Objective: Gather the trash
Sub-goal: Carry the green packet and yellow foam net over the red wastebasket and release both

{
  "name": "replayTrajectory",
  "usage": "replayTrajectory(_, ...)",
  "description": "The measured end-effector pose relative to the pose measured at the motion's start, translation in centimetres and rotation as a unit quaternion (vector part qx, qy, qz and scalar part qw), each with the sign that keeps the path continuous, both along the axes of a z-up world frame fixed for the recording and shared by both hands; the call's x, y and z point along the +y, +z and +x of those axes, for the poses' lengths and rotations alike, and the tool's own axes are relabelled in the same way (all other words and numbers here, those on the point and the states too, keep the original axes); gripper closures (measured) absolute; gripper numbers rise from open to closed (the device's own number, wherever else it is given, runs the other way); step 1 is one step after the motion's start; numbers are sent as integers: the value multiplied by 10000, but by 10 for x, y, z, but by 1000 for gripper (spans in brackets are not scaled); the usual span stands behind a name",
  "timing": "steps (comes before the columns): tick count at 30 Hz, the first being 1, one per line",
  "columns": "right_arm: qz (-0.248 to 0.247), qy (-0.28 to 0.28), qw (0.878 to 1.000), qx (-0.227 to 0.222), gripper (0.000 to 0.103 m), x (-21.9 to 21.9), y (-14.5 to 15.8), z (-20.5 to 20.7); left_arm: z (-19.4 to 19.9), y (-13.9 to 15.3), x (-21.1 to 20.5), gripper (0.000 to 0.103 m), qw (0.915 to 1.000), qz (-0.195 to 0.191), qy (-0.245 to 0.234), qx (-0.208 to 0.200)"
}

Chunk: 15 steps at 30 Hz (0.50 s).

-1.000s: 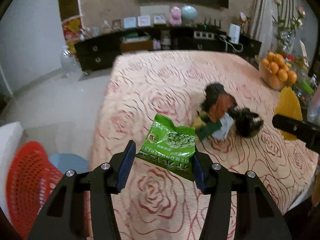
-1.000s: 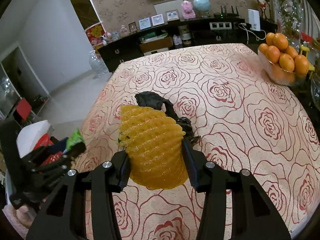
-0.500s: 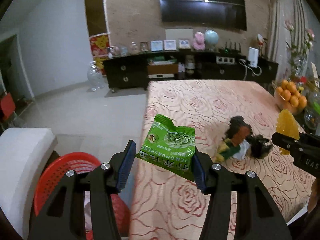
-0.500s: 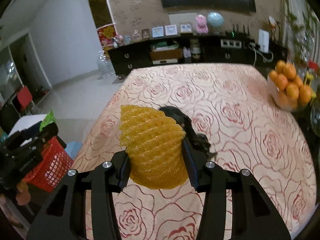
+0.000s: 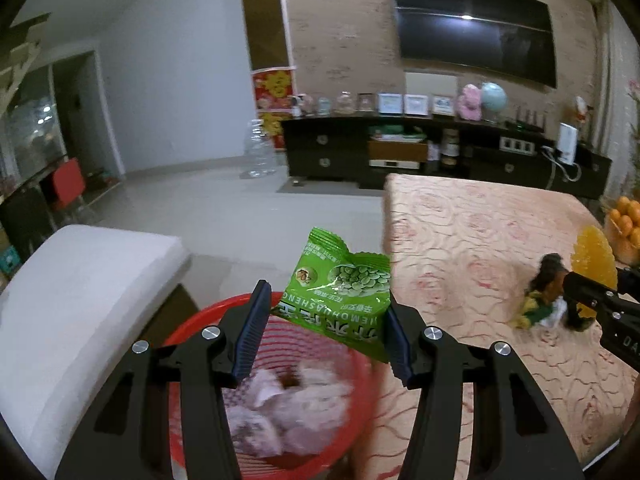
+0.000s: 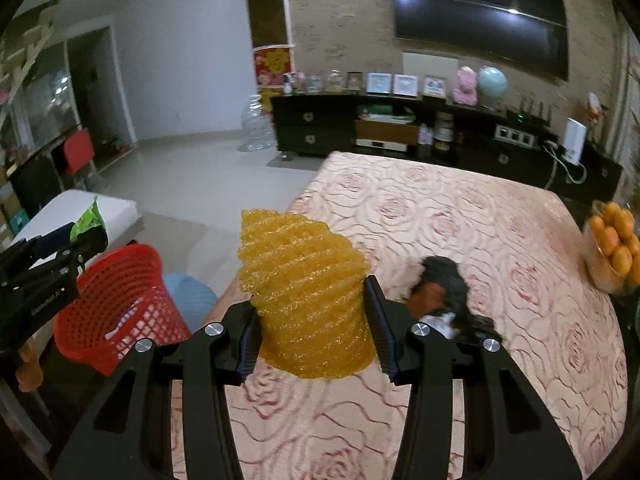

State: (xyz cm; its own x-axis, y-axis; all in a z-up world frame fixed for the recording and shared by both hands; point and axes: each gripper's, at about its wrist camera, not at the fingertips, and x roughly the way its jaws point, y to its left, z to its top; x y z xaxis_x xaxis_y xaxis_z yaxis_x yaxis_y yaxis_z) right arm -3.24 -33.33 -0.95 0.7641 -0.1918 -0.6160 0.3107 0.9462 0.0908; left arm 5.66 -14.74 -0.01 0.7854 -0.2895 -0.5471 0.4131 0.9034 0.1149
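The green packet (image 5: pixel 340 292) is glossy crinkled foil-like plastic. The yellow net (image 6: pixel 308 300) is a foamy, rough-looking mesh with a slight sparkle. The red basket (image 6: pixel 116 304) is smooth plastic lattice. Both claws, left (image 5: pixel 324 336) and right (image 6: pixel 312 328), are matt black plastic with shiny metal screws and ribbed blue pads. The table (image 6: pixel 500 240) wears matt cloth with a rose pattern.

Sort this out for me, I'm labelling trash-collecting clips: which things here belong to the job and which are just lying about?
Job: green snack packet in left gripper; yellow foam net in right gripper; red basket; leftover trash pile on table.
Lying about: oranges, globe, TV.
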Motion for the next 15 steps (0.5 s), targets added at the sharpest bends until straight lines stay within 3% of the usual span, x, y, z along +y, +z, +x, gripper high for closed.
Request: replayTrajectory(15,-60,1054,9943,113,57,69,9,63,34,-9,83,52,9963,31,852,109)
